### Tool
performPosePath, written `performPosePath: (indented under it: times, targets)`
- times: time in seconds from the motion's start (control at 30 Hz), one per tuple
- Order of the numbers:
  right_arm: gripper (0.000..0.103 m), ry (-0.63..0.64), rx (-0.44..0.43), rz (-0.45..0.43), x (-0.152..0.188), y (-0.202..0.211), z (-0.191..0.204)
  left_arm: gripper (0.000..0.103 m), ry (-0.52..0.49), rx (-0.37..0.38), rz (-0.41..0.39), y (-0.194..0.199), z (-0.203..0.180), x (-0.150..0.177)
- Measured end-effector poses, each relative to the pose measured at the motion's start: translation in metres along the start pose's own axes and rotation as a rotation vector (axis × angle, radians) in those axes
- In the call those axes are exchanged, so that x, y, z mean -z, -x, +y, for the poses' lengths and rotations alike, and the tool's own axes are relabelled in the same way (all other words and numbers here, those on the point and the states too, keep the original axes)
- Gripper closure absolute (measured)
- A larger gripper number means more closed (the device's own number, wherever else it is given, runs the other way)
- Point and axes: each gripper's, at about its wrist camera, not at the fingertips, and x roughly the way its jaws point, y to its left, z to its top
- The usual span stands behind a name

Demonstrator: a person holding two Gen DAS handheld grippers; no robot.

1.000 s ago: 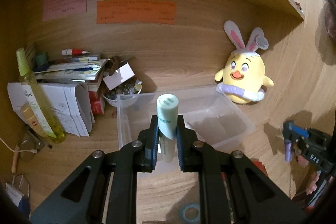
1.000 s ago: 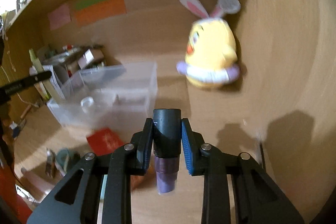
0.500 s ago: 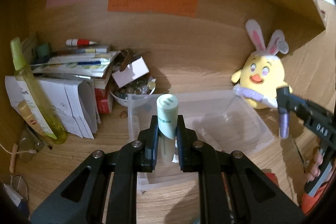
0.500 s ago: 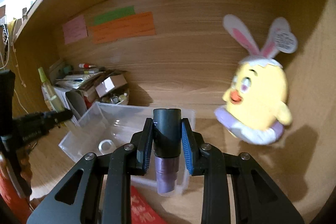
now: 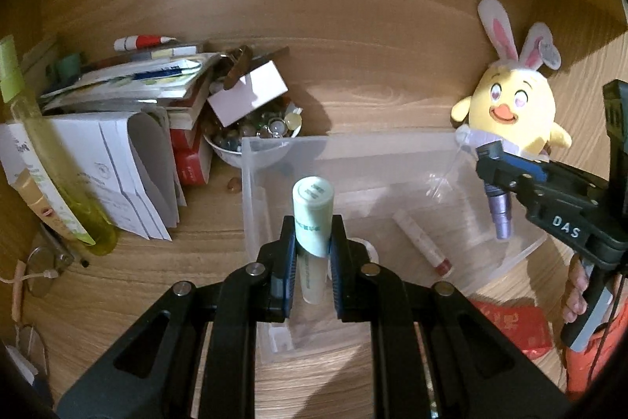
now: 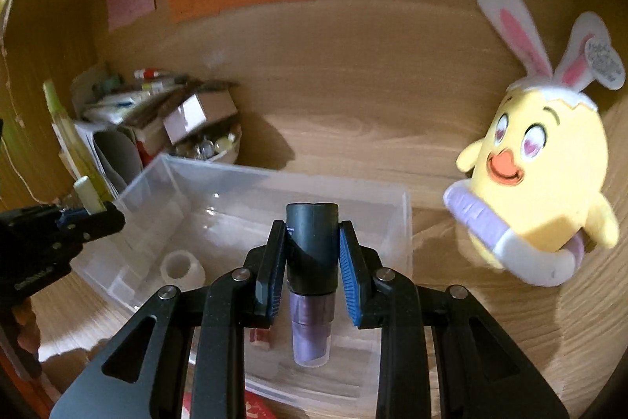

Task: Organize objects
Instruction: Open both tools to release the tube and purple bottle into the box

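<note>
Now both tubes above bin (image 5: 392, 152)

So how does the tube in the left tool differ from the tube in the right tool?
The left tube has a pale green cap and a whitish body; the right tube has a black cap and a purple body. The left tube looks slimmer and the right tube thicker. Shared: each stands cap up, pinched at the cap by its tool, left tool and right tool, above the clear box.

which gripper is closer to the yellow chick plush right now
Right. The right gripper, clamped on a purple tube, hangs just in front of the chick plush. The left gripper, holding a green tube, sits at the clear bin's opposite end.
</note>
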Motion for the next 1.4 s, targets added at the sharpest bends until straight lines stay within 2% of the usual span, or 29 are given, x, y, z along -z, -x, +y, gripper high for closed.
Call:
performPosePath:
  times: [0.37, 0.57, 0.63, 0.67, 0.7, 0.73, 0.8, 0.97, 1.03, 1.13, 1.2, 1.4]
  targets:
    - [0.079, 0.071, 0.009, 0.087, 0.012, -0.023, 0.012, 0.088, -0.04, -0.003, 0.033, -0.012, -0.01, 0.005]
    - [0.079, 0.096, 0.008, 0.096, 0.014, -0.023, 0.018, 0.088, -0.053, -0.006, 0.02, -0.009, -0.014, 0.005]
    - [0.079, 0.098, 0.006, 0.1, 0.014, -0.023, 0.018, 0.082, -0.057, -0.007, 0.019, -0.007, -0.015, 0.005]
    - [0.079, 0.098, 0.002, 0.105, 0.014, -0.024, 0.019, 0.073, -0.057, -0.008, 0.018, -0.006, -0.016, 0.005]
    - [0.074, 0.097, -0.004, 0.109, 0.014, -0.023, 0.019, 0.064, -0.058, -0.013, 0.01, -0.004, -0.016, 0.006]
    - [0.066, 0.096, -0.007, 0.112, 0.014, -0.023, 0.019, 0.061, -0.059, -0.017, 0.002, -0.002, -0.017, 0.006]
    - [0.056, 0.094, -0.001, 0.099, 0.013, -0.02, 0.019, 0.051, -0.063, -0.025, -0.014, 0.003, -0.018, 0.005]
    - [0.045, 0.1, 0.005, 0.06, 0.008, -0.007, 0.022, 0.031, -0.064, -0.024, -0.034, 0.016, -0.02, 0.003]
    - [0.037, 0.099, 0.007, 0.046, 0.006, -0.001, 0.022, 0.028, -0.063, -0.023, -0.042, 0.022, -0.02, 0.003]
    - [0.033, 0.096, -0.002, 0.024, 0.004, 0.013, 0.022, 0.026, -0.067, -0.021, -0.053, 0.032, -0.02, 0.003]
    - [0.029, 0.096, -0.004, 0.011, 0.004, 0.023, 0.023, 0.016, -0.066, -0.02, -0.065, 0.042, -0.019, 0.004]
    - [0.022, 0.096, -0.009, -0.026, 0.012, 0.054, 0.023, 0.009, -0.088, -0.054, -0.1, 0.071, -0.019, 0.018]
